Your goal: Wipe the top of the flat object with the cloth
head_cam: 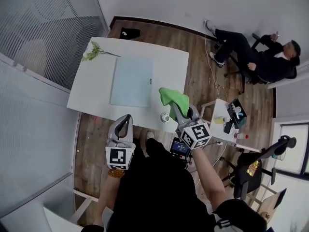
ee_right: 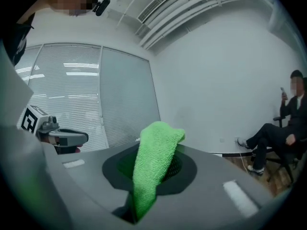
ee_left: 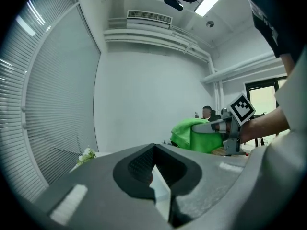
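A pale blue flat board (head_cam: 132,81) lies on the white table (head_cam: 166,62), seen in the head view. My right gripper (head_cam: 177,111) is shut on a green cloth (head_cam: 173,98), which it holds above the table's near right edge. In the right gripper view the cloth (ee_right: 152,166) stands up from between the jaws. My left gripper (head_cam: 125,123) hangs below the table's near edge, shut with nothing in it. The left gripper view shows the cloth (ee_left: 194,134) and the right gripper (ee_left: 211,126) off to its right.
White flowers (head_cam: 92,51) lie at the table's far left corner. A small white cup (head_cam: 165,116) sits at the near edge below the cloth. A person (head_cam: 260,54) sits on a chair at the far right. A small side table (head_cam: 219,122) with clutter stands to the right.
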Demonstrator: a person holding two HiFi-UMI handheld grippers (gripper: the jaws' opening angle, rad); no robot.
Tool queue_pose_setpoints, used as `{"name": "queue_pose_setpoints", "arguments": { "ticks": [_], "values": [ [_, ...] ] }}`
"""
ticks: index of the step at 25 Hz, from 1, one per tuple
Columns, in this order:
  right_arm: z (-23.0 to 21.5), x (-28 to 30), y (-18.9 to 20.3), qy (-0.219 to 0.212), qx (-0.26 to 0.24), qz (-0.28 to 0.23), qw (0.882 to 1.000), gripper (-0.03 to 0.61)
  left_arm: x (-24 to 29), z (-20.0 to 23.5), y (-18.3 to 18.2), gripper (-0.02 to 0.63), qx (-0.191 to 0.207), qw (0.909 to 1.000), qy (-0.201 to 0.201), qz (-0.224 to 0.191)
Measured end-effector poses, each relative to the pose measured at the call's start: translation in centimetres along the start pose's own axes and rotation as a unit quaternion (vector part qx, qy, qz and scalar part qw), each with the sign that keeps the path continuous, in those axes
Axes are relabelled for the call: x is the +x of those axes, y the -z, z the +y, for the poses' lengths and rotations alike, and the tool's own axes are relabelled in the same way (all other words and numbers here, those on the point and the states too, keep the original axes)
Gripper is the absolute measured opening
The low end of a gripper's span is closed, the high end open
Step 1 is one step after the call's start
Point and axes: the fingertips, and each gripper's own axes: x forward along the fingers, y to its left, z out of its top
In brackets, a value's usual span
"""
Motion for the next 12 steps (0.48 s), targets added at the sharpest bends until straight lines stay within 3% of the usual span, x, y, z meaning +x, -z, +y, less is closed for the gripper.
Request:
{"name": "queue_pose_setpoints", "arguments": {
  "ticks": [8, 12],
  "values": [
    [-3.0, 6.6, 1.5, 0.014, -0.018, 0.056, 0.998, 0.066, 3.7, 5.9, 3.9, 0.1, -0.016, 0.9986, 0.014, 0.049],
    [-5.2, 11.1, 2.5, 0.044, -0.014, 0.086, 0.995, 0.067, 5.5, 9.6, 6.6, 0.101, -0.023, 0.9955, 0.036, 0.085]
  ]
}}
